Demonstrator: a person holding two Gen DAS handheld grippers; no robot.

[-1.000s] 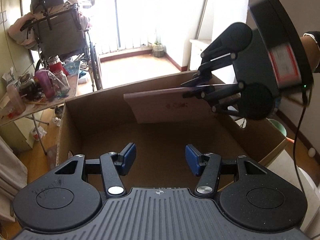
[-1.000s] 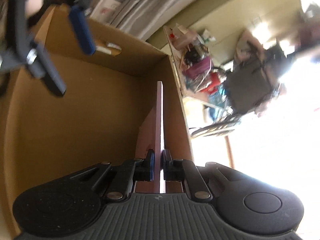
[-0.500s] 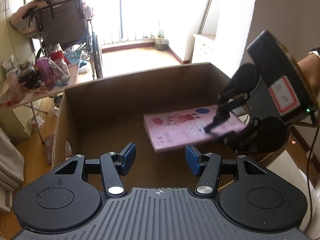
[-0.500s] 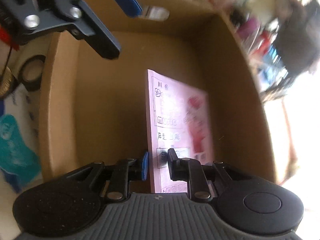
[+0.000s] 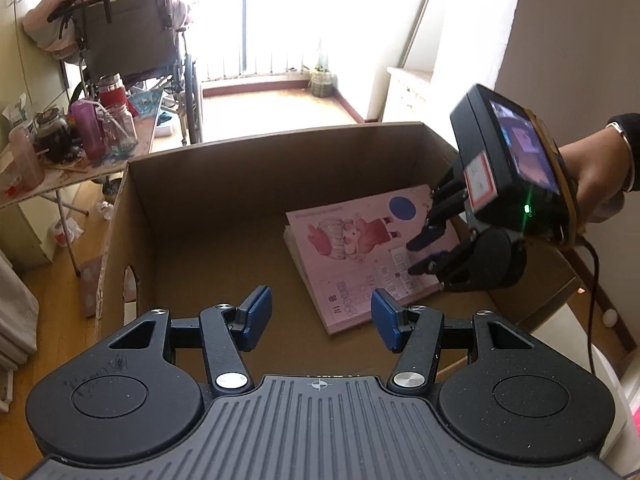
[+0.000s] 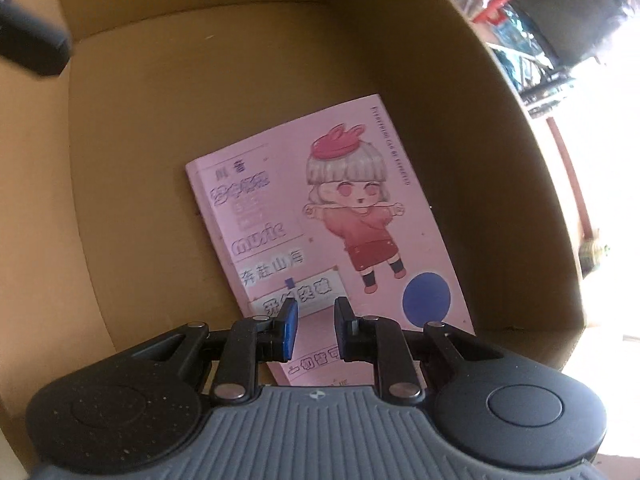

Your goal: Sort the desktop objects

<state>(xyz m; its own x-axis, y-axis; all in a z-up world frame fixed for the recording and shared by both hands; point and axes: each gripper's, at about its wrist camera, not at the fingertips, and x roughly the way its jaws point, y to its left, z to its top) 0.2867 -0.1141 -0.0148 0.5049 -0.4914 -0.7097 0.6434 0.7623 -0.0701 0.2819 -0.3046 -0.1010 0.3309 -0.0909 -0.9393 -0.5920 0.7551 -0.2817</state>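
A: Where is the book [image 5: 362, 256]?

B: It lies flat on the floor of the box [image 5: 208, 184], cover up, just under the right gripper [image 5: 425, 251]. In that gripper's own view the pink cover with a cartoon girl and a blue dot spreads out ahead of and below the fingers.

A: Does the right gripper hold it?

B: No. Its jaws stand a narrow way apart with nothing between them; the book [image 6: 320, 220] shows through the gap, lying below. The gripper [image 6: 314, 322] points steeply down into the box [image 6: 120, 120].

A: And the left gripper [image 5: 316, 318]?

B: About half open, empty. It hangs over the near edge of the box, with bare cardboard between its blue pads [image 5: 256, 312]. The book is ahead and to its right.

A: Who holds the right gripper?

B: A hand [image 5: 592, 172] in a dark sleeve, coming in from the right edge of the left view.

A: What is beyond the box?

B: Ahead and left, a wheelchair [image 5: 128, 36] and a small table [image 5: 52, 176] crowded with jars and bottles.
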